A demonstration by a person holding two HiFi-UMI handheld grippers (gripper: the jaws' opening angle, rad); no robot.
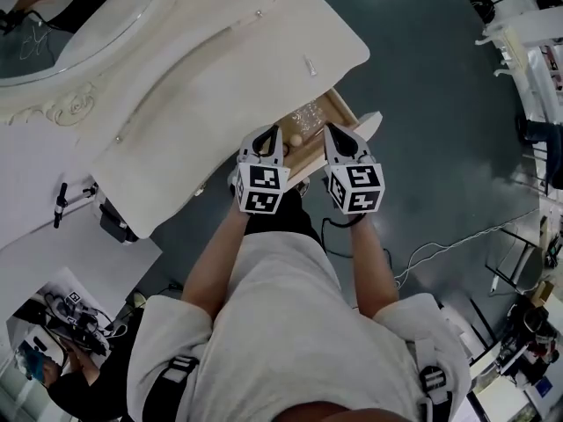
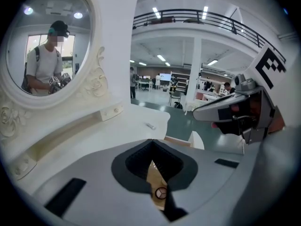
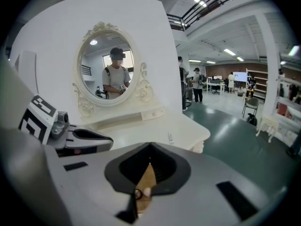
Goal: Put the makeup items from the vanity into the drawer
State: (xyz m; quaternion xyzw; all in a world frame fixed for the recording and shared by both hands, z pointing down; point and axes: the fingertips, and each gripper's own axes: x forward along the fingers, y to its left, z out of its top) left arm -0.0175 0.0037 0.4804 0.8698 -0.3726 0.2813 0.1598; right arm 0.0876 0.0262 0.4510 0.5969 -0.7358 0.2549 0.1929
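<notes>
The white vanity has its wooden drawer pulled out at the right end, with clear glassy makeup items inside. One small white tube lies on the vanity top near its right edge; it also shows as the tube and the tube. My left gripper and right gripper hover side by side over the drawer's near edge. Both look shut with nothing held. Through the slit of the left gripper I see the drawer floor and a small round item. The right gripper shows the same.
An oval mirror in a carved frame stands at the vanity's back left. Dark green floor surrounds the vanity's right side, with a cable on it. White furniture and equipment stand at the far right.
</notes>
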